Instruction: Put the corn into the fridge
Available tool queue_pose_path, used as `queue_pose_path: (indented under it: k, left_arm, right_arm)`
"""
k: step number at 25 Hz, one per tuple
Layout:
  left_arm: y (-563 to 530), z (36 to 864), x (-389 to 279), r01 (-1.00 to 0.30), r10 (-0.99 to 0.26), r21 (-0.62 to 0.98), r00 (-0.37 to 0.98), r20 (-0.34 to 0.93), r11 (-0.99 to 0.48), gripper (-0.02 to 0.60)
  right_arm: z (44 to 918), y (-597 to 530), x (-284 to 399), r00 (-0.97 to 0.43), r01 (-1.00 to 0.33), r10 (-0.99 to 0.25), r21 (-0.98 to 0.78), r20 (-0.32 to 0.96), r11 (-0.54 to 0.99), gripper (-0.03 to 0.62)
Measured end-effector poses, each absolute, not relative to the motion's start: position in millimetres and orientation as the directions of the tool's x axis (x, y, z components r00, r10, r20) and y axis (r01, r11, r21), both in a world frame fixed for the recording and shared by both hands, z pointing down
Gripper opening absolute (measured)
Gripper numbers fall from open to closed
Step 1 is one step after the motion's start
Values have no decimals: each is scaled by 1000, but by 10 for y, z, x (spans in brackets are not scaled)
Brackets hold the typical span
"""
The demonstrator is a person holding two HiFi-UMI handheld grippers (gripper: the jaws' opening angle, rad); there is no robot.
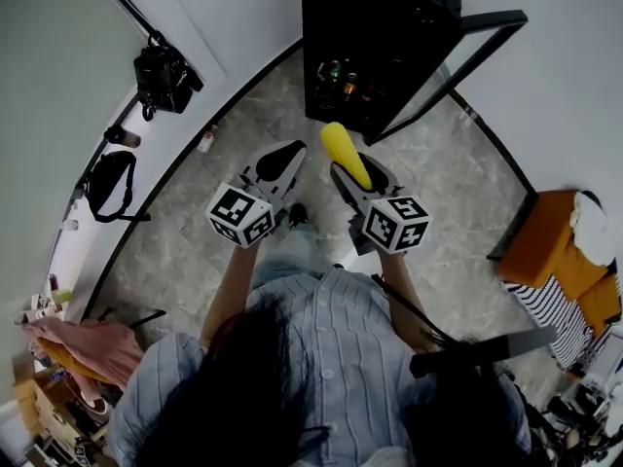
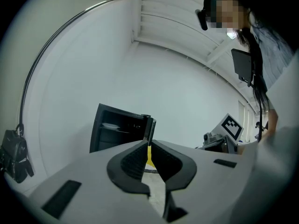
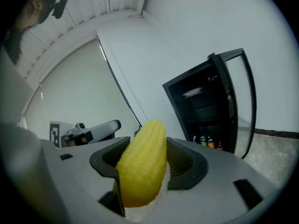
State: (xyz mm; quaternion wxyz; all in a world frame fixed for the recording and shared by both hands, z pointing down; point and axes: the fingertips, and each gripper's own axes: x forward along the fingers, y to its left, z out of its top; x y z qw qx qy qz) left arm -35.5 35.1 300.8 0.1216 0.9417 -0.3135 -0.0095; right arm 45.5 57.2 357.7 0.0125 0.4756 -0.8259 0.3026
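The right tool (image 1: 358, 173) is clamped on the corn (image 1: 343, 148). In the right gripper view its two dark pads press the yellow cob (image 3: 142, 164) from either side, and the blunt tip sticks out past the jaw ends, tilted up and slightly to the right. The left tool (image 1: 277, 163) is held just beside it and carries nothing. In the left gripper view its jaws (image 2: 149, 149) are drawn together, their tips meeting, with only a narrow slit below them. A thin yellow sliver shows through that slit, but I cannot tell what it is.

Both tools are held out in front of the person (image 1: 326, 353), who wears a light blue striped shirt, and each marker cube faces up toward the head camera. They hang in the air above a grey marbled floor (image 1: 195, 227).

Ahead stands the black fridge (image 1: 375, 22) with its glass door (image 1: 482, 52) swung wide open to the right. The corn is outside the fridge, apart from its opening. A few bottles (image 3: 210, 143) stand on the lowest shelf and a pale dish (image 3: 192, 92) rests on an upper shelf.

A black camera (image 1: 164, 76) hangs against the white wall on the left, with a black bag (image 1: 109, 185) below it. At the far right stands an orange piece of furniture (image 1: 545, 241).
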Motion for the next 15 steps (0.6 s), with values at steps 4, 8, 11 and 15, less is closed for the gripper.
queue_pose_path:
  k: [4,8,11,15]
  left_arm:
    - [25,3056,-518,-566,-572,254,818,57,-784,17]
    - [-283,3130,-581,-539,-547,275,835,55,-796,17]
    - [-404,3179,-599,-506,-515,282,856,49,-815,17]
    - [-488,3327,-667,-477,-484,305,873,57,-824,17]
  right_arm:
    - [3573,256,314,-519,-812,-791,-474,324,339,253]
    - [3589,-10,230,-493,-826,-804,-468,333,313,252]
    - [3633,-137,186,-469,-837,-815,-466,341,287,253]
    - [3721,-232,133,-436,-848,-827,-470,355,245,253]
